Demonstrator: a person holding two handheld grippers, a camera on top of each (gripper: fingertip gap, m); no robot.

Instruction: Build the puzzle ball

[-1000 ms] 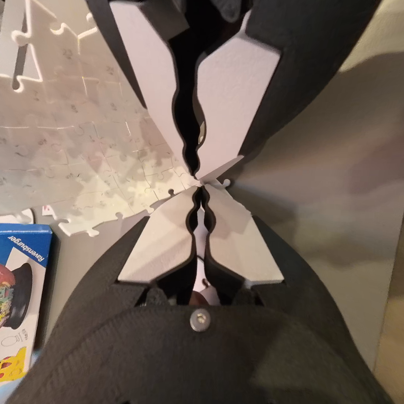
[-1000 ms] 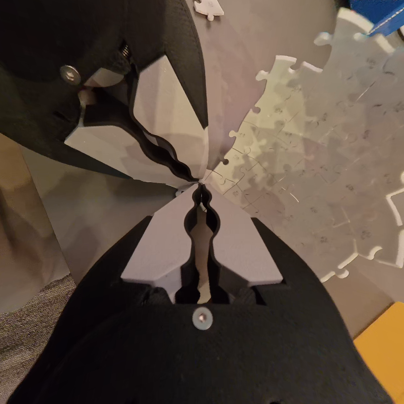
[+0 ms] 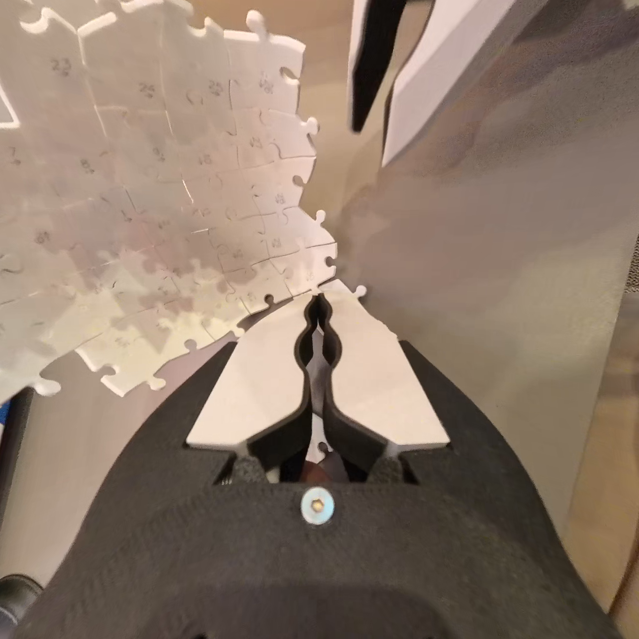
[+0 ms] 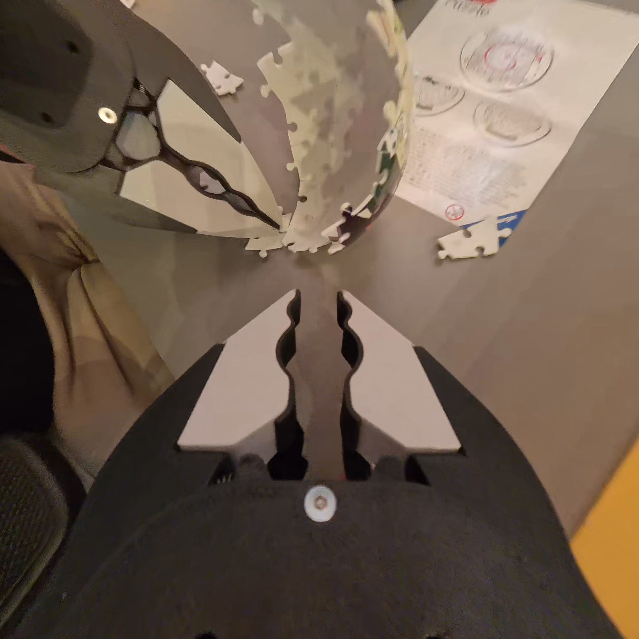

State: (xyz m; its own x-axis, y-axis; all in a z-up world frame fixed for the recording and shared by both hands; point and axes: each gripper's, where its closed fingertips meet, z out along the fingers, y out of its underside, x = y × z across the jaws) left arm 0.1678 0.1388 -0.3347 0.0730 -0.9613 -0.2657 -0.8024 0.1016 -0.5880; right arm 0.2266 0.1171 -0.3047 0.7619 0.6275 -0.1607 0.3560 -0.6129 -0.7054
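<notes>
The left tongs (image 3: 320, 297) are pinched nearly closed on the lower edge of the puzzle ball shell (image 3: 155, 193), gripping at the corner piece whose knob sticks out just to the right of the tips; the shell, a curved sheet of joined white pieces seen from its inner side, rises up and to the left of those tongs, clear of the table (image 3: 484, 276); in the right wrist view the same shell (image 4: 332, 131) curves upward from the left tongs (image 4: 280, 226), with a strip of its coloured outer face showing along the far edge.

The right tongs (image 4: 318, 294) stand parted with only bare grey table between the fingers, holding nothing, a short way back from the bottom of the shell and not touching it; a loose white piece (image 4: 223, 77) lies beyond the left tongs; a small joined group of pieces (image 4: 472, 240) lies ahead and to the right of the right tongs, beside a printed instruction sheet (image 4: 491, 138).
</notes>
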